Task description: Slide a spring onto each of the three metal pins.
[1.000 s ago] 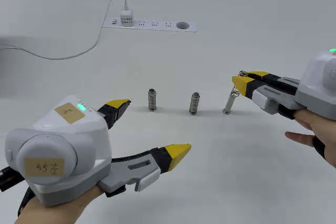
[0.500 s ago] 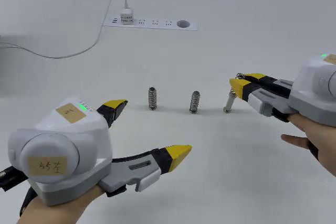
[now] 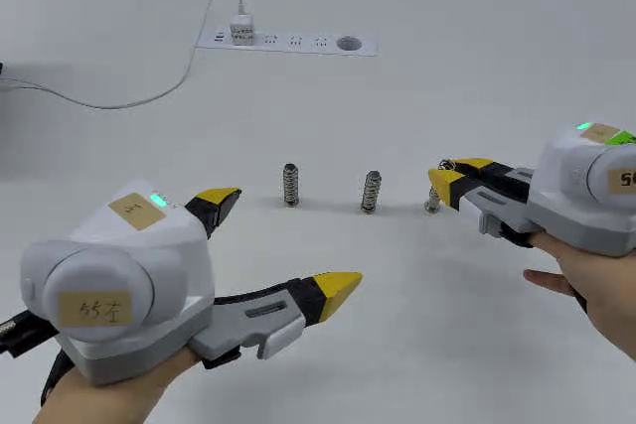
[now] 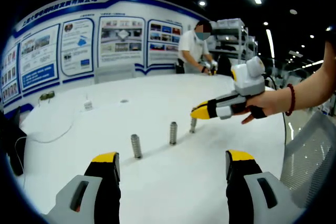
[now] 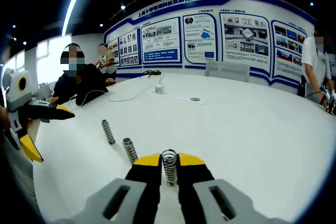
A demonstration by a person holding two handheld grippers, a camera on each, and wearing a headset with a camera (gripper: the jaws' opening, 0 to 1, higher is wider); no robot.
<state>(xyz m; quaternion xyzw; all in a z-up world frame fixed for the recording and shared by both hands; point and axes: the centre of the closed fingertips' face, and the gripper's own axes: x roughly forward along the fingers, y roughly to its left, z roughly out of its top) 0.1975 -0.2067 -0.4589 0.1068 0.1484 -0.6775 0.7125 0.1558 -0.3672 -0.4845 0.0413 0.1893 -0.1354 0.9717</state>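
Your right tool (image 3: pixel 443 182) is pinching the last spring (image 5: pixel 168 164) at the third pin (image 4: pixel 192 125), out at 3 o'clock on the worktop (image 3: pixel 417 354), left tool (image 3: pixel 283 241) spread wide at 7 o'clock, so hold that coil upright, centre it over the pin and ease straight down before you let go.

The right gripper (image 3: pixel 446 179), jaws closed on a spring (image 5: pixel 169 167), is now lower and slightly further left than one second ago. Its yellow tips sit level with the third pin (image 3: pixel 433 204), where earlier they stood above the pin's top. The pin, previously seen leaning below the tips along most of its length, now shows just a short lower part beside them. Whether the spring has passed over the pin cannot be told.
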